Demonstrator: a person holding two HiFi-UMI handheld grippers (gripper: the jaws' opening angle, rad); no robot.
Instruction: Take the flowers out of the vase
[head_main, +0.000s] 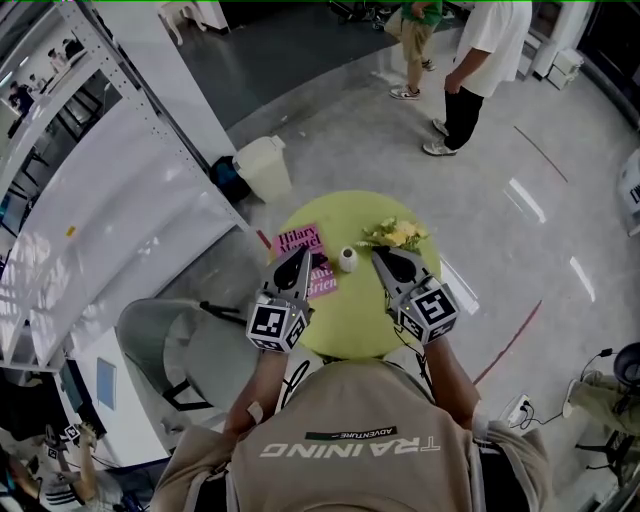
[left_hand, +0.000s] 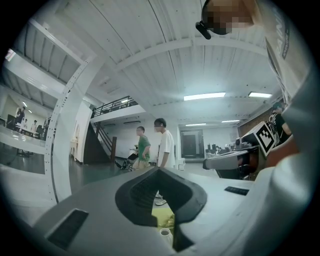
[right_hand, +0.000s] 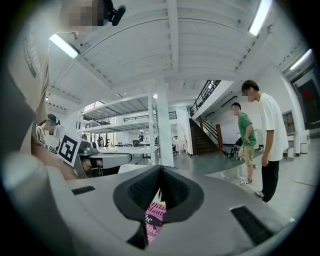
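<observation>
The flowers (head_main: 395, 234) are already lying on the bench (head_main: 345, 320) beside the empty-looking vase (head_main: 347, 259), while the left gripper (head_main: 303, 252) and right gripper (head_main: 377, 252) are hovering with fingers pressed together on nothing, so the task appears finished.

Quick colour rundown: the round table (head_main: 350, 330) is a flat lime yellow-green. The book (head_main: 300, 243) lying on it is hot pink with black lettering. The little vase (head_main: 348, 259) is plain white, and the flowers (head_main: 398, 235) are pale yellow with green leaves. The left gripper (head_main: 303, 252) and right gripper (head_main: 378, 253) are both light grey with black textured pads (right_hand: 142, 192). Each one carries a cube (head_main: 277, 325) of black-and-white square markers. The floor (head_main: 560, 200) is glossy grey with a thin red line (head_main: 510, 342) on the right. On the far side, one bystander (head_main: 418, 35) wears a green top, and the other bystander (head_main: 485, 50) has a white tee and black trousers.
</observation>
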